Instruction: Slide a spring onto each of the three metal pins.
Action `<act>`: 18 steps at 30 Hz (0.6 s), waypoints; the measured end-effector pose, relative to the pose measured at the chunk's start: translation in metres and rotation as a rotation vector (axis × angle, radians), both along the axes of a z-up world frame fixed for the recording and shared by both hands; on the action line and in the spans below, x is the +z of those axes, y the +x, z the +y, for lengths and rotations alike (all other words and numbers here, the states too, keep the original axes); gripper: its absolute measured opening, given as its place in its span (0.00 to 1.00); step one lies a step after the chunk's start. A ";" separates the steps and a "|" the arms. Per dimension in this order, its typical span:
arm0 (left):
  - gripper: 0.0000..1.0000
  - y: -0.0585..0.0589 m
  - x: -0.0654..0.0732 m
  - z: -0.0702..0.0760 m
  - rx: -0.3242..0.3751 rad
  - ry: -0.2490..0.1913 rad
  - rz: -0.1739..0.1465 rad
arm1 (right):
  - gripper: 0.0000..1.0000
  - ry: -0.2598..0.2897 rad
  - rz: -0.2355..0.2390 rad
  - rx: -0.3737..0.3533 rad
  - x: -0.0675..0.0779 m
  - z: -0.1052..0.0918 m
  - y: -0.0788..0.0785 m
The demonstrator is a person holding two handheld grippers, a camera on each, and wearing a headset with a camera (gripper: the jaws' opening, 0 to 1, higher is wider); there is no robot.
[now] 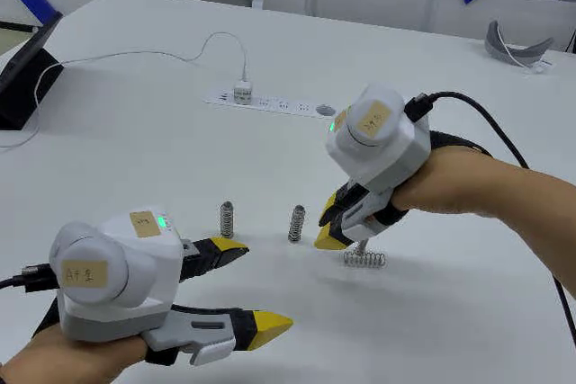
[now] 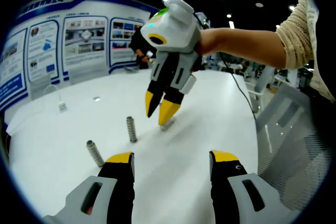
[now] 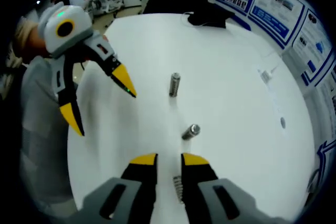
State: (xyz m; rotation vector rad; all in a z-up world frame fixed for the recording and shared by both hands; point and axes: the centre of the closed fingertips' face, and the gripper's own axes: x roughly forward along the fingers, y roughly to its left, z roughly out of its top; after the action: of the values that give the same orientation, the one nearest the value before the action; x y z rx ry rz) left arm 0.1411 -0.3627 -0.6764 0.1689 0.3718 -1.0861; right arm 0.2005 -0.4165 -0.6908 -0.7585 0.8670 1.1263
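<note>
Left claw point(image 1: 265, 284): jaws wide apart, empty, above the table point(image 1: 135, 132).
Right claw point(image 1: 326, 231): jaws narrowly apart, tips down beside the loose spring point(image 1: 364, 259).
Done: left upright spring point(image 1: 227, 219) and right upright spring point(image 1: 296, 223) apparently seated on pins.
Remaining: the loose one.

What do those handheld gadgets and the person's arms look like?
Both the left gripper and right gripper have white-grey bodies, black jaws with yellow tips, tan handwritten labels, green lights and black cables. The right arm wears a beige knitted sleeve.
</note>
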 end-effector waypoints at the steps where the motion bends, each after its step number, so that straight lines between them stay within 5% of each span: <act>1: 0.58 0.000 0.000 0.000 -0.001 0.000 0.000 | 0.19 0.000 -0.001 -0.002 0.000 -0.001 -0.002; 18: 0.58 -0.002 0.001 -0.005 -0.014 0.000 0.000 | 0.19 0.038 0.018 -0.070 -0.001 -0.034 -0.034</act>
State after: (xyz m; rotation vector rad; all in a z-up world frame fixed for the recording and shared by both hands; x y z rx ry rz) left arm 0.1393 -0.3681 -0.6754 0.1720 0.3713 -1.0996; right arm 0.1669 -0.4507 -0.6920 -0.6825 0.8786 1.0863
